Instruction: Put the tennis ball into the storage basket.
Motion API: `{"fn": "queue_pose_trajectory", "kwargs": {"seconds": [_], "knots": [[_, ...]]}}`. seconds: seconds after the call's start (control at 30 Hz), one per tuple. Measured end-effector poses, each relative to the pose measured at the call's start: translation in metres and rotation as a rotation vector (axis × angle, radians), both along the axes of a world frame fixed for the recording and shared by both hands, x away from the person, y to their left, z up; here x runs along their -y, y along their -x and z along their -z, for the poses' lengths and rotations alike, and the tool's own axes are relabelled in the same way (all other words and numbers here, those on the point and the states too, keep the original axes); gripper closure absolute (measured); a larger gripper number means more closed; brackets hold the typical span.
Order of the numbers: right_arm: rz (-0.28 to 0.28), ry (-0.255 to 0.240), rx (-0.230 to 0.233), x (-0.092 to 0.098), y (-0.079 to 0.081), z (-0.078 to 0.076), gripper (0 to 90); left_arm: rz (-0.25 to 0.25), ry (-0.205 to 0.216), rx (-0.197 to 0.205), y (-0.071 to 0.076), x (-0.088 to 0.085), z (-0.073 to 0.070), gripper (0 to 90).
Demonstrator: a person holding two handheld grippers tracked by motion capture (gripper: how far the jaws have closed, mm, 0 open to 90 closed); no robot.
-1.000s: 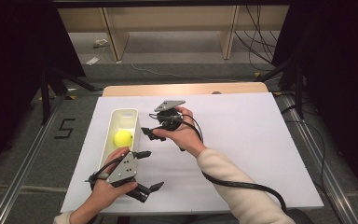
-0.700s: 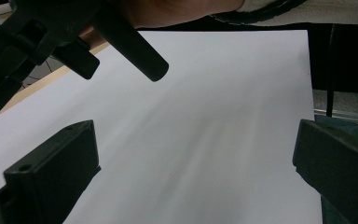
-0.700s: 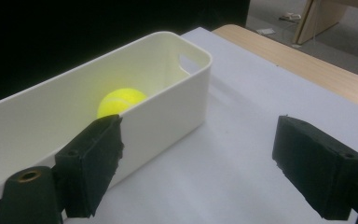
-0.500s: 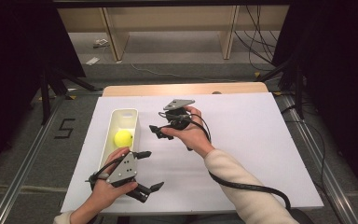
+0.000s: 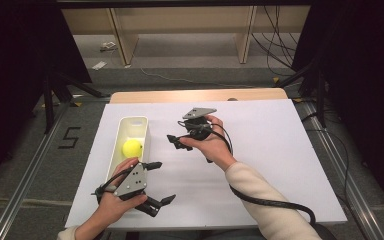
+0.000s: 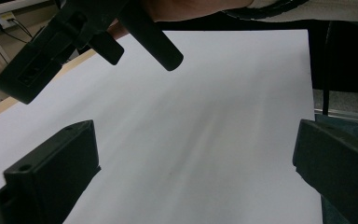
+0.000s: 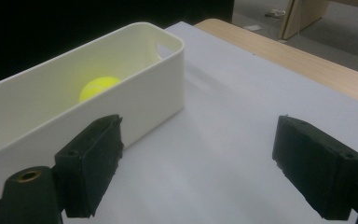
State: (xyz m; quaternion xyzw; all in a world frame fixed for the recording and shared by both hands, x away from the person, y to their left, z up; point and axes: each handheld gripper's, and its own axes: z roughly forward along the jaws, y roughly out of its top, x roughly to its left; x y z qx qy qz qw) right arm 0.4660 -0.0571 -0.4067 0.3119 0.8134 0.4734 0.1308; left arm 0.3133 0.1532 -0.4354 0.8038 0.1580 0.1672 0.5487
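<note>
A yellow ball (image 5: 131, 147) lies inside a long white bin (image 5: 141, 122) on the left part of the white table sheet. In the right gripper view the ball (image 7: 98, 87) sits low behind the bin's wall (image 7: 135, 98). My right gripper (image 5: 176, 142) hovers just right of the bin, pointing toward it, jaws open with nothing between them (image 7: 200, 163). My left gripper (image 5: 160, 182) rests near the table's front edge below the bin, jaws wide open and empty (image 6: 191, 177). The right gripper (image 6: 88, 32) also shows at the top of the left gripper view.
The white sheet (image 5: 280, 150) covers the table; a strip of wooden tabletop (image 5: 195, 95) shows at the far edge. A black cable (image 5: 270, 202) trails from the right gripper along the forearm. Wooden shelving legs (image 5: 122, 35) stand on the floor beyond.
My right hand has drifted a little to the right, away from the bin, with its jaws still open. The left hand and the ball have stayed put.
</note>
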Motion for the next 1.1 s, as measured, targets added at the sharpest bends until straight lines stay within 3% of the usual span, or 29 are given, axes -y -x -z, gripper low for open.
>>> {"fn": "queue_pose_trajectory", "kwargs": {"seconds": [1.1], "knots": [[0.076,0.011,0.004,0.055,0.015,0.001,16.7,-0.005,-0.002,-0.001,0.0,-0.001,0.0,0.0]]}}
